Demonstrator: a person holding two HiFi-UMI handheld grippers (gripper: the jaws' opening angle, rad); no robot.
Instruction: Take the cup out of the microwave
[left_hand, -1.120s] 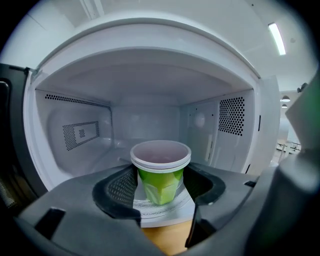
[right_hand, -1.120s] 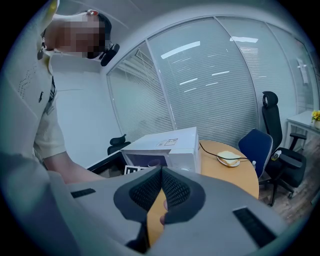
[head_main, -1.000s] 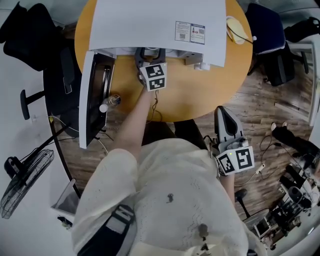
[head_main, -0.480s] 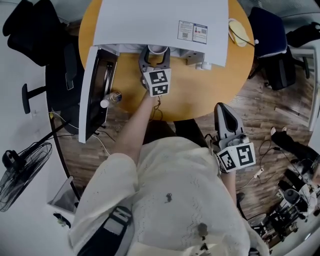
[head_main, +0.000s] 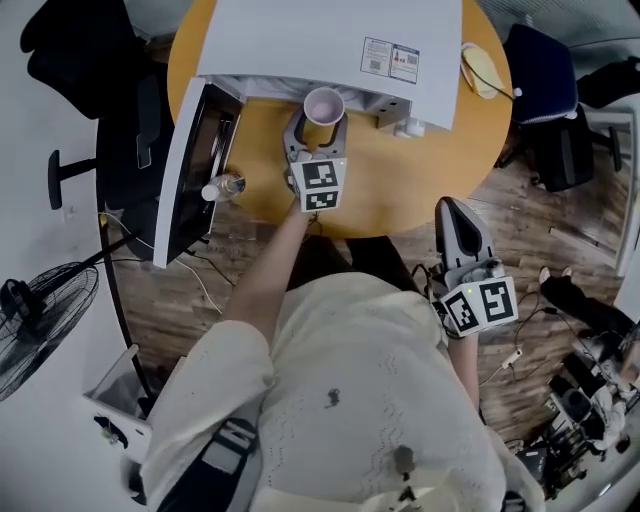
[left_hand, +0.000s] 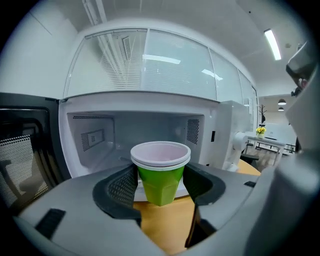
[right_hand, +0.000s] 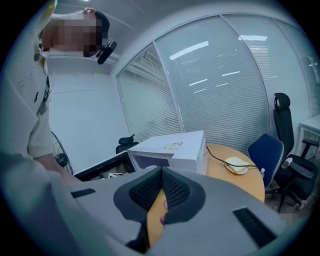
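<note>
Just outside microwave (head_main: 330, 40), cup (left_hand: 160, 172) in left claw (head_main: 319, 122)

Cream knit top (head_main: 340, 390) — dark shoulder strap (head_main: 222, 452)

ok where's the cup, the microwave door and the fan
cup (left_hand: 160, 182), left gripper view, green side wall
microwave door (head_main: 202, 168), head view, dark window panel
fan (head_main: 45, 322), head view, wire cage
</note>
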